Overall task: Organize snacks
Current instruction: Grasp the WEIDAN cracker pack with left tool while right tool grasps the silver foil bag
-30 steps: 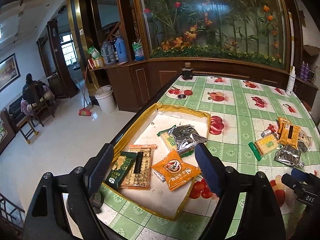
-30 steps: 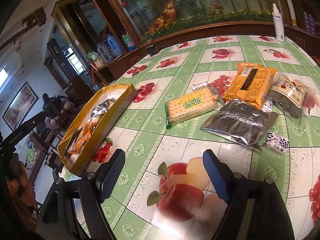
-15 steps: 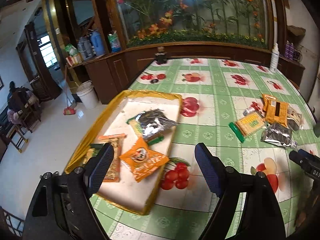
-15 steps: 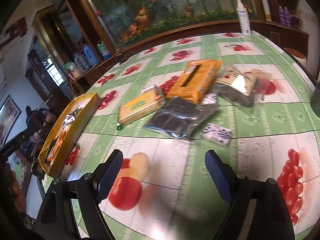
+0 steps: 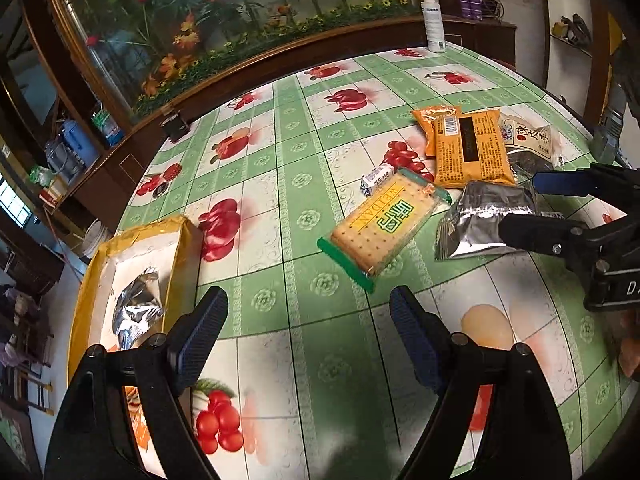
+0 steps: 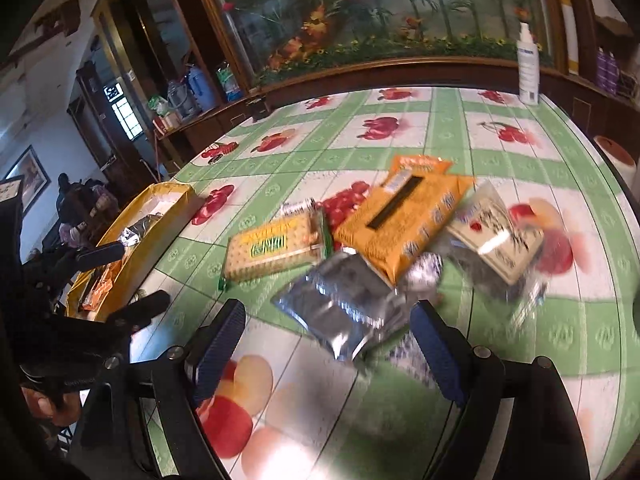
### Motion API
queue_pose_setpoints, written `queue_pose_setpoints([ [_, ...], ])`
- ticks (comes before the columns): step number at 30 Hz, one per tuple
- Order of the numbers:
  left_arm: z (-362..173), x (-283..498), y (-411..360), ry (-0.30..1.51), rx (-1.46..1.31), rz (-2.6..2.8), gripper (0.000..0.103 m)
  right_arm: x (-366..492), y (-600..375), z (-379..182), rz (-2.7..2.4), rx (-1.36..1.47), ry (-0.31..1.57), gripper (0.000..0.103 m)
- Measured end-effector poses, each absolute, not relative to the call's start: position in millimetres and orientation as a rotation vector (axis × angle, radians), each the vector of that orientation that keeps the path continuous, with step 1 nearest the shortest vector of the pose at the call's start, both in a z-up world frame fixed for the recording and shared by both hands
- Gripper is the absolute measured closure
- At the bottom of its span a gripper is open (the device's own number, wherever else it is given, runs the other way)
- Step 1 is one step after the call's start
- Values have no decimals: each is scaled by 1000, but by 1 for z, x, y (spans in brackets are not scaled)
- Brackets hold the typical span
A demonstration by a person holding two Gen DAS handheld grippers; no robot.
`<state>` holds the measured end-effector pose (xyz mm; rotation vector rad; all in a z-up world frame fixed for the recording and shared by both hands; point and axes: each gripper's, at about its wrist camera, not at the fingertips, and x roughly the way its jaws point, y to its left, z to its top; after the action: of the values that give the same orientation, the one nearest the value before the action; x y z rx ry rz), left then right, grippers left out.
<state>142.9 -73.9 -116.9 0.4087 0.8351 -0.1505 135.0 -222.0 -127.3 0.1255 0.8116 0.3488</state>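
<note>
A pile of snacks lies on the fruit-print tablecloth: a yellow cracker pack (image 5: 384,228) (image 6: 276,249), a silver foil bag (image 5: 480,220) (image 6: 344,312), an orange packet (image 5: 470,148) (image 6: 404,220) and a white-labelled bag (image 6: 496,236). A yellow tray (image 5: 184,248) (image 6: 160,236) at the left holds a foil bag (image 5: 136,312) and other snacks. My left gripper (image 5: 308,332) is open and empty, just short of the cracker pack. My right gripper (image 6: 328,344) is open, its jaws on either side of the silver foil bag's near end.
A white spray bottle (image 5: 434,20) (image 6: 528,68) stands at the table's far edge. A small dark object (image 5: 174,124) sits at the far left corner. The round table edge (image 6: 616,176) curves along the right. A wood cabinet with a flower panel runs behind the table.
My left gripper has swung right, from over the tray to face the snack pile. My right gripper has moved forward onto the silver foil bag.
</note>
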Motion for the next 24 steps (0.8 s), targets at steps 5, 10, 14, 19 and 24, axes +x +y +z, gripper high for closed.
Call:
queue_pose_setpoints([
  [5,-124,172,-80,857,419,-220,19,158,-214,-132,416,74,864,16],
  [10,-128,193,-92,868,441,-377,20,161,-205,-142,489,1,919,16],
  [14,-135,203,-110,901,484,-504,20,155,-197,-147,510,-70,932,16],
  [19,-152,221,-117,978,468,-542,19,157,-200,-153,486,-79,947,17],
  [24,-158,227,-94,1020,329,-547,25,158,-207,-151,493,-27,937,17],
])
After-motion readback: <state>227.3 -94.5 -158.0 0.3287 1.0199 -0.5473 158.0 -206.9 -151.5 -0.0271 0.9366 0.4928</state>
